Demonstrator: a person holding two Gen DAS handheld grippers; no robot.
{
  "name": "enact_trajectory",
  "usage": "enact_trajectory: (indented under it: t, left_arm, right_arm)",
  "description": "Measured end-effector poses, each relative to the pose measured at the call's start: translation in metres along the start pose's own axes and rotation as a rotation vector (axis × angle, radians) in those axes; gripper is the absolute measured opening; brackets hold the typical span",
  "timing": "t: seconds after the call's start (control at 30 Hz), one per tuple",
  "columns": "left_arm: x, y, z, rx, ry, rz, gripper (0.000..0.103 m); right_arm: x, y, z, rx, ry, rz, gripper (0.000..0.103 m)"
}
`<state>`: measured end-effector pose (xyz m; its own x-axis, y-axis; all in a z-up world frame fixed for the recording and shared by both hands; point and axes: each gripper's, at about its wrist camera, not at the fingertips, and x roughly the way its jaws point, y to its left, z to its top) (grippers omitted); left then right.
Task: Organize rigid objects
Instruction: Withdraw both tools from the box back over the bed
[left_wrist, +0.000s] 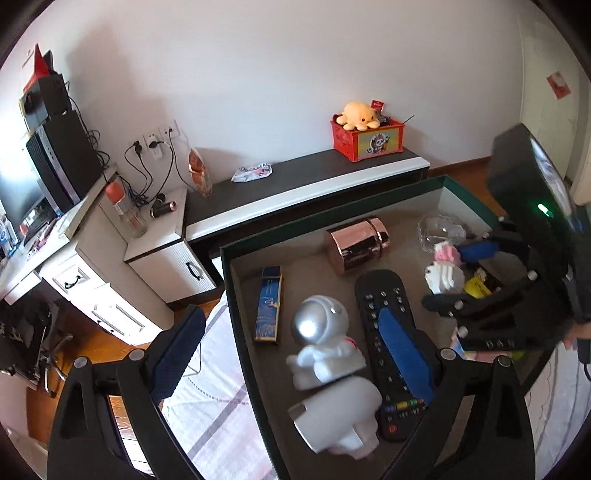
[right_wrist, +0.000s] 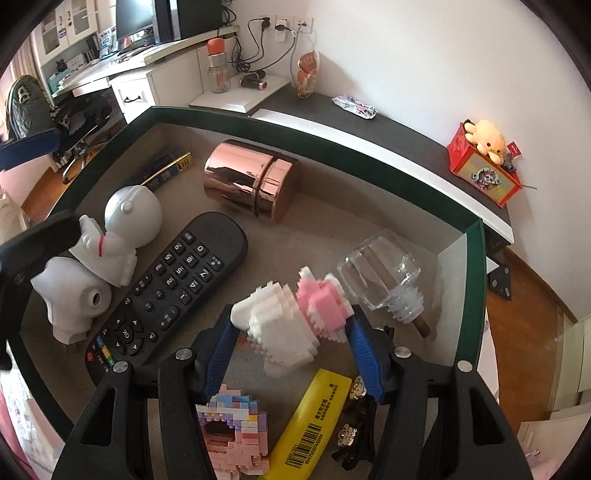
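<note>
A dark green box (left_wrist: 332, 210) (right_wrist: 332, 144) holds the objects. My right gripper (right_wrist: 291, 325) (left_wrist: 452, 273) is shut on a white and pink block figure (right_wrist: 295, 325) (left_wrist: 445, 267), held just above the box floor. My left gripper (left_wrist: 291, 350) is open and empty, straddling the box's left wall, above a white astronaut figure (left_wrist: 325, 354) (right_wrist: 110, 243) and a black remote (left_wrist: 384, 332) (right_wrist: 173, 291). A rose-gold can (left_wrist: 356, 243) (right_wrist: 251, 181), a blue and gold box (left_wrist: 269, 306) and a clear glass bottle (right_wrist: 384, 280) also lie inside.
A second pastel block figure (right_wrist: 232, 435), a yellow highlighter (right_wrist: 314, 421) and a black clip (right_wrist: 351, 424) lie under my right gripper. The box rests on a striped bed sheet (left_wrist: 210, 406). A low dark shelf (left_wrist: 295, 177) carries a red crate (left_wrist: 367, 138).
</note>
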<state>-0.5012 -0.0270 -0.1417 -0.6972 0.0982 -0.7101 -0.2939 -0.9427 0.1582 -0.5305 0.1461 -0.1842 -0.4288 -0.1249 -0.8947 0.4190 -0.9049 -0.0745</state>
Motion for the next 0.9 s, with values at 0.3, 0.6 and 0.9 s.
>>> enact_trajectory:
  t: [0.3, 0.6, 0.9]
  left_arm:
    - [-0.028, -0.012, -0.008, 0.035, -0.017, 0.029, 0.097]
    - [-0.077, -0.025, -0.031, -0.013, -0.064, 0.037, 0.103]
    - [-0.153, -0.039, -0.068, -0.083, -0.156, 0.074, 0.103]
  right_arm:
    - [-0.032, 0.007, -0.011, 0.025, -0.107, -0.029, 0.081]
    - [-0.104, 0.031, -0.054, 0.016, -0.277, -0.067, 0.103]
    - [-0.174, 0.051, -0.127, 0.041, -0.419, -0.090, 0.103]
